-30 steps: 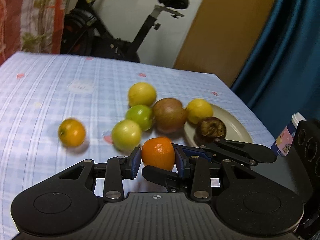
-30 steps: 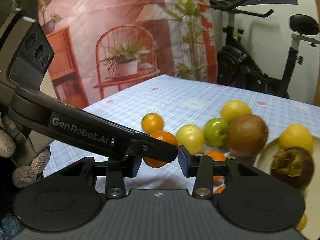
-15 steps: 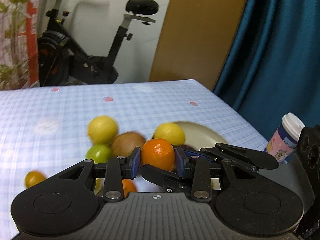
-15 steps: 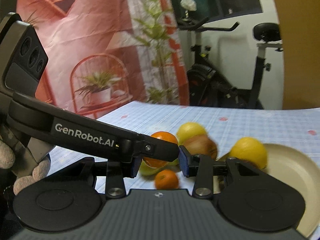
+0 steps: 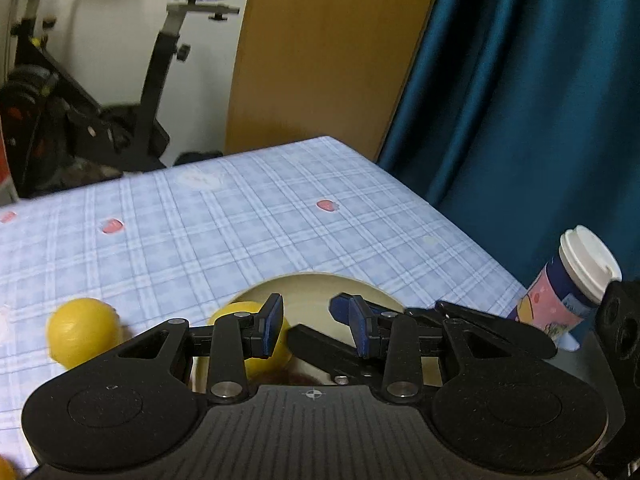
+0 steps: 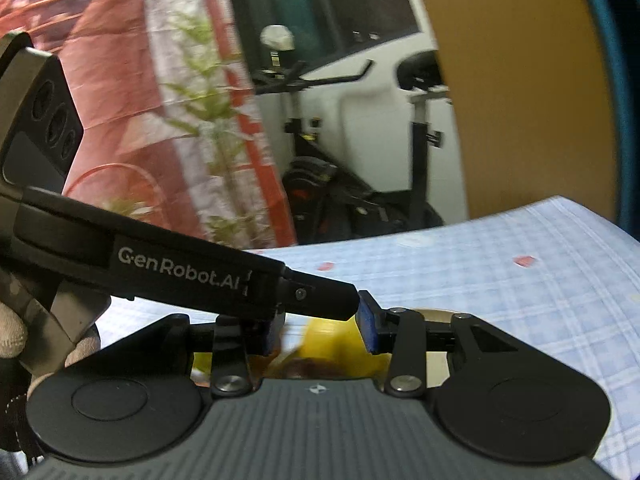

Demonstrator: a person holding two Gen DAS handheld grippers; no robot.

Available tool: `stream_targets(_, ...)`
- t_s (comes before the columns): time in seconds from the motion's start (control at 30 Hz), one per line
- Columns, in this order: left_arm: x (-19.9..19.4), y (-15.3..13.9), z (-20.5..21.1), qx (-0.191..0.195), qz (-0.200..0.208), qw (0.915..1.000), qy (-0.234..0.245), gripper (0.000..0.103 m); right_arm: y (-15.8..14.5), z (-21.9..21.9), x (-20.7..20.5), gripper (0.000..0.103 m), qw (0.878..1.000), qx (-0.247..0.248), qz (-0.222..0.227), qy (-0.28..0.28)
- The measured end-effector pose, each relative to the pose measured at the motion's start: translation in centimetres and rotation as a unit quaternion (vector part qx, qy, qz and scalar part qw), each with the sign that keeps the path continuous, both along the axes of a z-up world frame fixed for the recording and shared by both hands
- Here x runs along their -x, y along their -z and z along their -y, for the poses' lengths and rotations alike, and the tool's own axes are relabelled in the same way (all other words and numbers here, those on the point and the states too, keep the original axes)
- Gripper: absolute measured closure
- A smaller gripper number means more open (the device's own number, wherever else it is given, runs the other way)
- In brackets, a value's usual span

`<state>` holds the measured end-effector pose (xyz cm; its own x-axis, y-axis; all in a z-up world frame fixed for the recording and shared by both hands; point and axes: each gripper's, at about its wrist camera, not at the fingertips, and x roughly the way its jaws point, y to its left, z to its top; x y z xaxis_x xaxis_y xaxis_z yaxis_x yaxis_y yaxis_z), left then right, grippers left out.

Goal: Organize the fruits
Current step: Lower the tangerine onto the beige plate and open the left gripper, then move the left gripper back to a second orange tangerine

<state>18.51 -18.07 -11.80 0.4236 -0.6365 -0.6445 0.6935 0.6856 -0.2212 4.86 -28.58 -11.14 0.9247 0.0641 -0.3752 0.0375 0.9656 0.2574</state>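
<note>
The yellow fruit [image 5: 264, 360] nearest us sits on the near-left part of the plate [image 5: 320, 286], half hidden behind the left gripper's own finger. A dark brown fruit [image 5: 296, 378] shows only as a sliver just near of it. A second yellow fruit [image 5: 82, 332] lies off the plate on the tablecloth [image 5: 240, 220], to the left.

We judge these fruits light, round and smooth-skinned. They should be firm enough for a modest squeeze but ready to roll or squirt out of the pads. We would take each one across its widest part, pads level on opposite sides. The brown one looks wrinkled and may be softer, so we would close on it gently.

The left gripper [image 5: 316, 316] hangs over the plate with its jaws partly apart and nothing between them. The right gripper [image 6: 320, 330] is crossed close beside it. Its jaws are likewise partly apart, and the blurred yellow fruit shows through the gap beyond the pads, with no grip that we can make out.

The plate lies toward the table's right edge, where a lidded cup [image 5: 568, 300] stands near the blue curtain [image 5: 520, 120]. The far and left cloth offers the open room.
</note>
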Motion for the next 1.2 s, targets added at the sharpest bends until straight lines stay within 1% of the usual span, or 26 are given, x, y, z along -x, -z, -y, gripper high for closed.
stream_targets(0.1, -0.2, -0.5, -1.3, 0.01, -0.011, 0.9999, -0.005, 0.064, 0.0, 0.8, 0.6, 0.068, 1.0, -0.009, 0.0, 0.001)
stream_targets(0.17, -0.1, -1.0, -2.9, 0.016, -0.015, 0.9997, -0.012, 0.064, -0.3, 0.6, 1.0, 0.069, 1.0, -0.01, 0.002, -0.011)
stream_targets(0.27, 0.4, -1.0, -6.0, 0.007, -0.021, 0.9991, -0.037, 0.064, -0.7, -0.6, 1.1, 0.069, 0.999, -0.014, -0.007, -0.051)
stream_targets(0.4, 1.1, -0.4, -9.5, -0.01, -0.031, 0.9978, -0.057, 0.065, -0.9, -3.5, 0.9, 0.069, 0.993, 0.014, -0.02, -0.112)
stream_targets(0.5, 1.6, 0.5, -11.1, -0.016, -0.039, 0.9969, -0.067, 0.065, -0.7, -5.7, 0.5, 0.07, 0.988, 0.032, -0.033, -0.147)
stream_targets(0.6, 1.8, 1.1, -11.9, -0.009, -0.047, 0.9959, -0.076, 0.065, 0.1, -7.2, 0.1, 0.07, 0.983, 0.054, -0.058, -0.164)
stream_targets(0.63, 1.3, 1.4, -11.9, -0.006, -0.049, 0.9957, -0.078, 0.065, 0.4, -7.6, -0.1, 0.07, 0.982, 0.061, -0.066, -0.165)
stream_targets(0.8, 1.8, 1.6, -12.1, 0.001, -0.052, 0.9958, -0.076, 0.065, 1.5, -8.9, -1.1, 0.07, 0.979, 0.095, -0.09, -0.157)
stream_targets(0.87, 1.9, 1.7, -12.3, 0.002, -0.052, 0.9959, -0.074, 0.065, 1.9, -9.4, -0.8, 0.07, 0.978, 0.111, -0.089, -0.155)
stream_targets(0.97, 2.3, 1.6, -12.3, 0.002, -0.057, 0.996, -0.068, 0.065, 1.9, -9.6, -0.3, 0.07, 0.977, 0.103, -0.085, -0.169)
stream_targets(1.1, 2.7, 2.3, -12.0, -0.003, -0.074, 0.996, -0.049, 0.065, 1.9, -10.0, -0.3, 0.07, 0.972, 0.094, -0.082, -0.201)
stream_targets(1.13, 2.8, 2.4, -12.1, -0.003, -0.072, 0.9962, -0.05, 0.065, 1.9, -10.3, -0.2, 0.07, 0.97, 0.094, -0.08, -0.208)
stream_targets(1.2, 2.6, 2.7, -12.5, -0.001, -0.079, 0.9953, -0.056, 0.066, 1.8, -10.6, -0.2, 0.07, 0.97, 0.1, -0.081, -0.208)
